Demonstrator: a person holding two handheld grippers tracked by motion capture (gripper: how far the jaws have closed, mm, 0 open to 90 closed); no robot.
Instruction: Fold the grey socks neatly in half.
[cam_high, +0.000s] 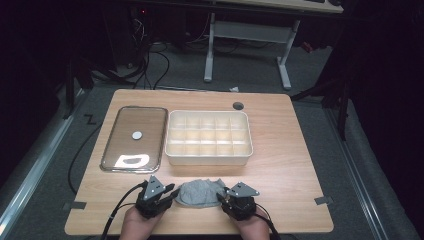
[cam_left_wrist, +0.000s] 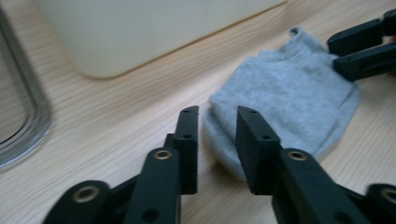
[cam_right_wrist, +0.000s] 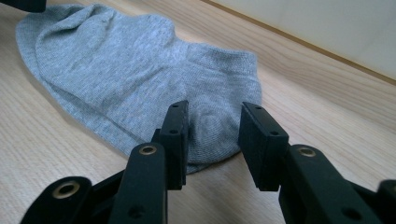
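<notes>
Lying flat on table (cam_high: 280, 175), grey sock (cam_high: 197, 194) btwn L gripper (cam_left_wrist: 217, 122) & R gripper (cam_right_wrist: 212, 119); both jaws apart, gripping nothing.

Dim room, grey carpet (cam_high: 320, 150), white-legged desk (cam_high: 250, 35) behind wooden table (cam_high: 290, 130).

sock (cam_left_wrist: 285, 98) edge behind left claw (cam_left_wrist: 217, 135)

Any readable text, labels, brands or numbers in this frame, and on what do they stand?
None can be read.
The grey sock, the white compartment box and the clear lid carry no lettering.
The round white disc on the lid is too small to tell if it bears print.
</notes>
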